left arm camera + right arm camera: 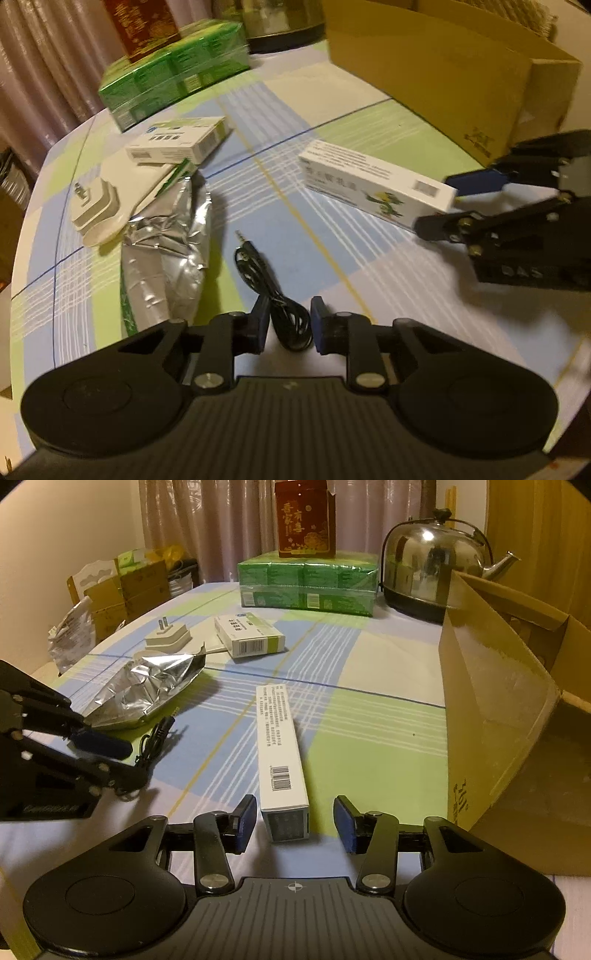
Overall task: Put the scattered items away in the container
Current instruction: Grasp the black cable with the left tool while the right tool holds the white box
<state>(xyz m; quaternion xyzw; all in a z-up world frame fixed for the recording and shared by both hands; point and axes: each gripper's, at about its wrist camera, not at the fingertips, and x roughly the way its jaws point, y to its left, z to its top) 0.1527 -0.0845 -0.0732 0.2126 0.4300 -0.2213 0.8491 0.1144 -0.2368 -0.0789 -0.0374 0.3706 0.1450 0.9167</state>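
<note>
Now, from the left wrist, we hold the left gripper (286,325) spread with the coiled black cable (273,295) between its pads, not pinched; bare tablecloth (369,122) lies ahead. Its plug end points away. A foil pouch (166,251) crowds the left, and the cardboard box (443,74) stands far right.

From the right wrist, we keep the right gripper (295,821) spread around the near end of the long white carton (280,753), pads apart from it. Its long axis runs away from us. The box's flap (491,701) walls the right; a kettle (432,565) stands behind.
</note>
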